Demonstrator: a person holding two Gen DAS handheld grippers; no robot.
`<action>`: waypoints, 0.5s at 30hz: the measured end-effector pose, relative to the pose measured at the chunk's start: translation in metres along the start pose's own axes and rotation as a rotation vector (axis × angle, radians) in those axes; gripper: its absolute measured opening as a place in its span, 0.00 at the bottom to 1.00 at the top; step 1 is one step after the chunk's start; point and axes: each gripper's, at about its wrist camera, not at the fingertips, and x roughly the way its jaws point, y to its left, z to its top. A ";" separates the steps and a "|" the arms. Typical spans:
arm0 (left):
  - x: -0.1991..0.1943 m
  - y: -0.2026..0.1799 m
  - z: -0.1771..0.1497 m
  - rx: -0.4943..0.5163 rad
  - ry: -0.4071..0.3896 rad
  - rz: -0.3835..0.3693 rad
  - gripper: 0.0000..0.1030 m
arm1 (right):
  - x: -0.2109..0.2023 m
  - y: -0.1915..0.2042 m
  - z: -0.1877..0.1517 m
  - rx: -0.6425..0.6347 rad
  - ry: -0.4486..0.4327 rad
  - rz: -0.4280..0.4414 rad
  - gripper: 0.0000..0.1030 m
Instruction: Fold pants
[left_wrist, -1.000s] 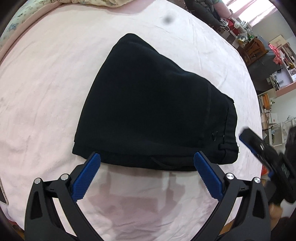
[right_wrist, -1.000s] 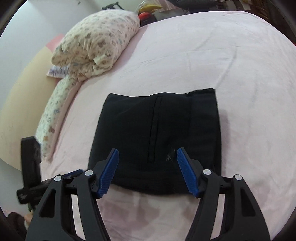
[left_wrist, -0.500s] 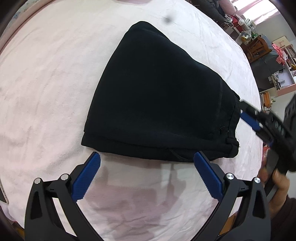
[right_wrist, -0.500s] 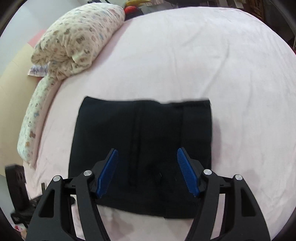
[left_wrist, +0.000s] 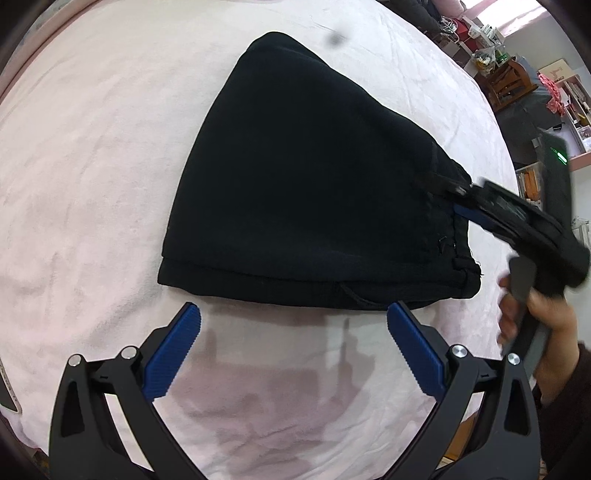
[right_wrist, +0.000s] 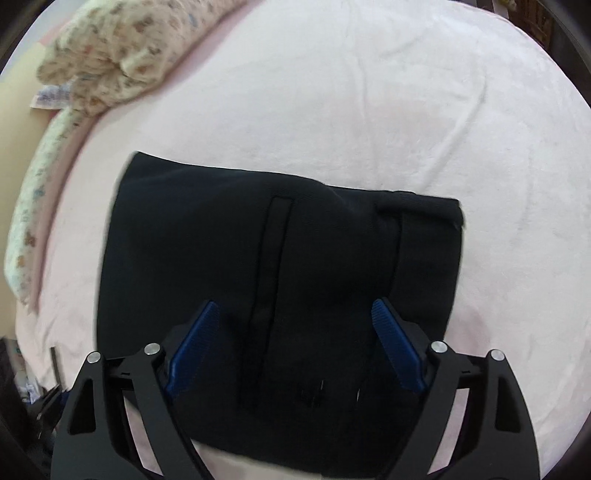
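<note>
Black fabric fills the middle of both views: the folded pants (left_wrist: 314, 184) lie flat on the pink blanket (left_wrist: 92, 166) that covers the bed. No brand, label or readable writing shows on them. The only mark is a small green light on a dark device (left_wrist: 556, 173) at the right edge of the left wrist view, and its signs are too small to read.

A flowered pillow (right_wrist: 107, 55) lies at the far left edge of the bed in the right wrist view, well apart from the pants. Beyond the bed, in the left wrist view, cluttered shelves (left_wrist: 517, 74) stand in the background. Nothing lies on top of the pants except the right gripper.

The pants form a compact dark bundle, wide at the near side and narrow at the far end, with several layers showing along the near edge. A long vertical seam (right_wrist: 273, 288) runs down the top layer.

The left gripper (left_wrist: 293, 314) has its blue fingers wide apart, holding nothing, just beside the near edge of the pants. The right gripper (right_wrist: 295, 310) is also wide open above the pants, with nothing gripped. In the left wrist view it reaches the right edge of the bundle, held by a hand (left_wrist: 546, 325).
</note>
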 end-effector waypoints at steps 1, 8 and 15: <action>0.000 -0.001 0.000 0.005 -0.004 -0.001 0.98 | -0.009 -0.002 -0.010 0.009 -0.018 0.016 0.85; -0.002 -0.007 -0.005 0.043 -0.047 0.012 0.98 | -0.019 0.009 -0.060 -0.062 -0.053 0.025 0.85; -0.016 -0.020 -0.013 0.169 -0.120 0.142 0.98 | 0.011 0.011 -0.047 -0.072 0.002 -0.028 0.85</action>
